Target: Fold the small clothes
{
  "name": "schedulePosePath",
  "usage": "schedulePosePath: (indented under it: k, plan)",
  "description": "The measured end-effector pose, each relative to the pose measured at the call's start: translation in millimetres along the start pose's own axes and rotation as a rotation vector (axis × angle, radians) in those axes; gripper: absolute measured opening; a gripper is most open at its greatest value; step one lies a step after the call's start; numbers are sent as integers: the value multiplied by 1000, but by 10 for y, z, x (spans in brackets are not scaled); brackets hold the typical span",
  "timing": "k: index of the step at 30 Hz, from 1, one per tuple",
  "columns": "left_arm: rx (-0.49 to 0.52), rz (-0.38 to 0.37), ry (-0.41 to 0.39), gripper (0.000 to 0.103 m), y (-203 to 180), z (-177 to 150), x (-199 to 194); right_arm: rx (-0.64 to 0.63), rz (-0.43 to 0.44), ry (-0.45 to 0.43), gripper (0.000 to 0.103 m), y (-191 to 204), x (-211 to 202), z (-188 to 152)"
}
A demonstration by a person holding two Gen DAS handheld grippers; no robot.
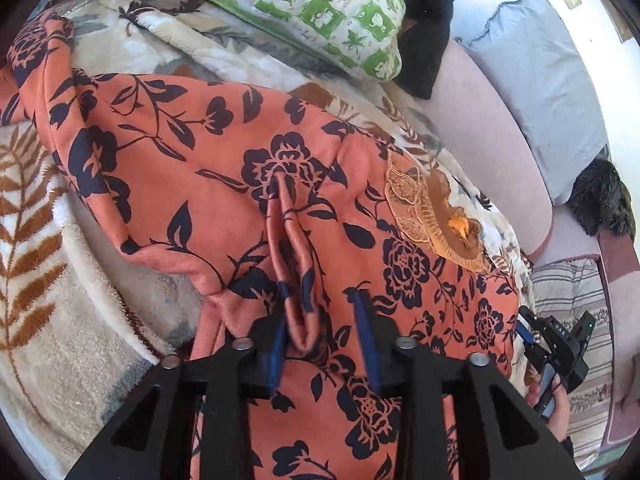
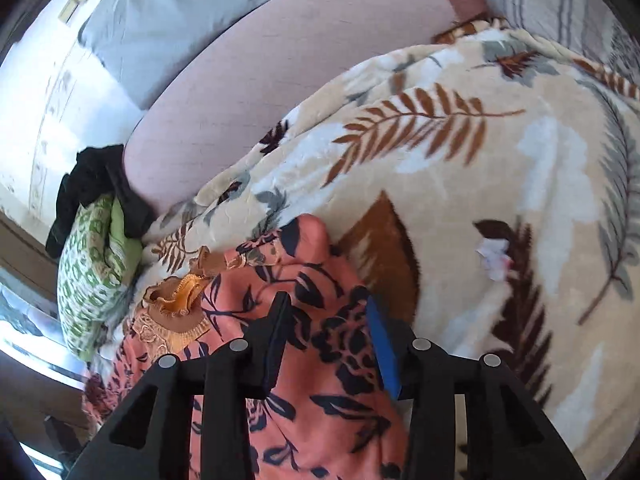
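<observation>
An orange garment with dark navy flowers lies spread over a leaf-print blanket; its embroidered orange-brown neckline is at the right. My left gripper is open, its blue-padded fingers on either side of a raised fold of the cloth. In the right wrist view the same garment bunches up between the open fingers of my right gripper, near its edge by the neckline. The right gripper also shows in the left wrist view at the far right.
A cream fleece blanket with brown leaves covers the bed. A green-and-white pillow, a black garment, a pink sheet and a pale blue pillow lie beyond. A striped cloth is at the right.
</observation>
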State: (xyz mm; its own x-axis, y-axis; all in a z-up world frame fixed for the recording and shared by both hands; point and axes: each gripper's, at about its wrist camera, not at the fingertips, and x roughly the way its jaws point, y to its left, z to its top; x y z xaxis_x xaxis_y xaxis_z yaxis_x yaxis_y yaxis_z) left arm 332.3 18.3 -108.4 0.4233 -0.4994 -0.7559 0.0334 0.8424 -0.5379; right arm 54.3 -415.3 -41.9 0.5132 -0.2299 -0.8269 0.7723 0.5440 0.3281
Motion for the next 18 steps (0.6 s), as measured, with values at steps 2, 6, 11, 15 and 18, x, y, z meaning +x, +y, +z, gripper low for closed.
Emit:
schedulePosePath:
  k: [2, 6, 11, 15, 18]
  plan:
    - [15, 15, -4, 35, 5, -1, 29, 5, -39, 0, 42, 54, 156, 33]
    - [24, 21, -10, 34, -5, 4, 25, -69, -87, -20, 3, 286, 216, 148]
    - [54, 115, 14, 28, -25, 8, 149, 41, -192, 5, 3, -53, 336, 299]
    - [29, 81, -8, 27, -14, 27, 74, 87, -76, -93, 17, -60, 127, 293]
    - [20, 61, -11, 28, 9, 18, 59, 102, -8, -95, 28, -11, 115, 289]
